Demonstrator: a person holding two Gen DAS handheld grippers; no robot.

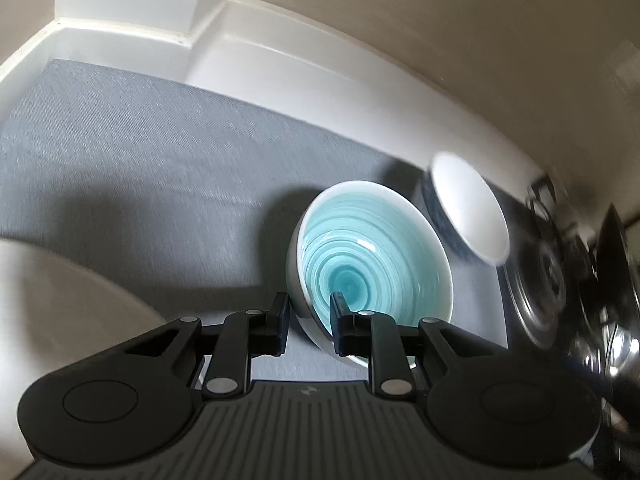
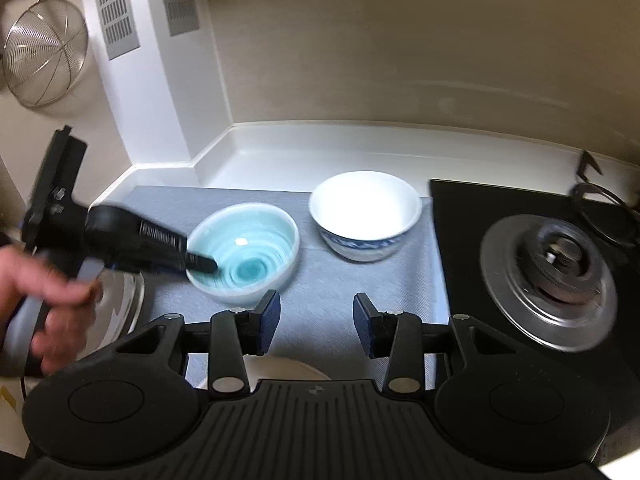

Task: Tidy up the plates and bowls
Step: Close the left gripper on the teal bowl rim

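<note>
A teal spiral-glazed bowl [image 1: 360, 264] [image 2: 248, 252] sits on the grey mat [image 1: 120, 160]. My left gripper [image 1: 310, 306] [image 2: 200, 265] is shut on its near rim, one finger inside the bowl and one outside. The bowl looks slightly tipped. To its right stands a white bowl with a blue pattern [image 1: 468, 208] [image 2: 366, 210], untouched. My right gripper [image 2: 316, 320] hangs open over the mat's front, nothing between its fingers. A cream plate [image 2: 280, 368] shows just beneath it. Another pale plate [image 1: 60, 300] lies at the left.
A black gas stove [image 2: 472, 216] with a metal burner [image 2: 548, 276] borders the mat on the right. A white raised counter edge [image 2: 320, 148] and beige wall close the back. A wire strainer [image 2: 44, 48] hangs on the left wall. A person's hand [image 2: 44, 292] holds the left gripper.
</note>
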